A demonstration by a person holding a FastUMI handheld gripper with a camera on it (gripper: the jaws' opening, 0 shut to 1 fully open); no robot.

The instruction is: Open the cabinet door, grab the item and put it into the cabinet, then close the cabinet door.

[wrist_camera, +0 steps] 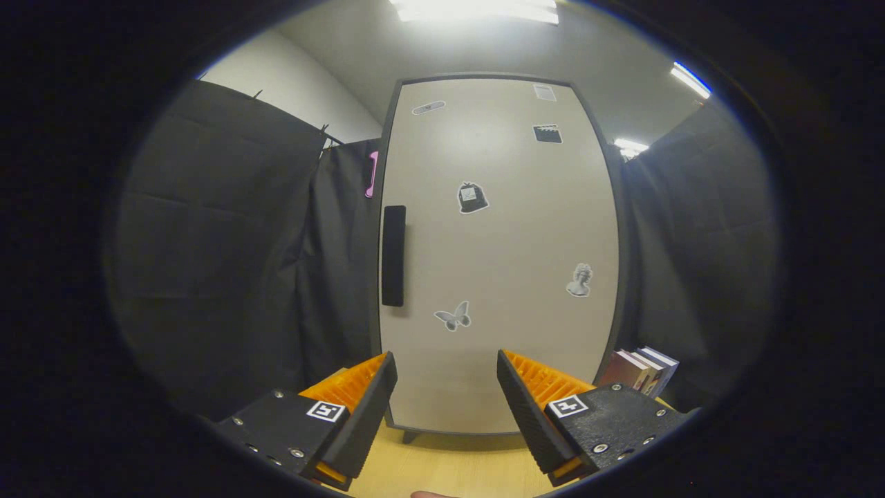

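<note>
A tall cabinet stands straight ahead with its pale door [511,249] closed and several small stickers on it. A dark vertical handle [393,255] sits on the door's left edge, up and slightly left of my left finger. My gripper [447,384] is open, its fingers spread apart with nothing between them, a short way back from the door's lower part. A few books [639,371] stand beside the cabinet's lower right corner, just beyond my right finger.
The cabinet rests on a light wooden surface [442,470] that runs under my fingers. Black cloth walls [228,263] hang close on both sides of the cabinet. A pink object [373,173] hangs by the cabinet's upper left edge.
</note>
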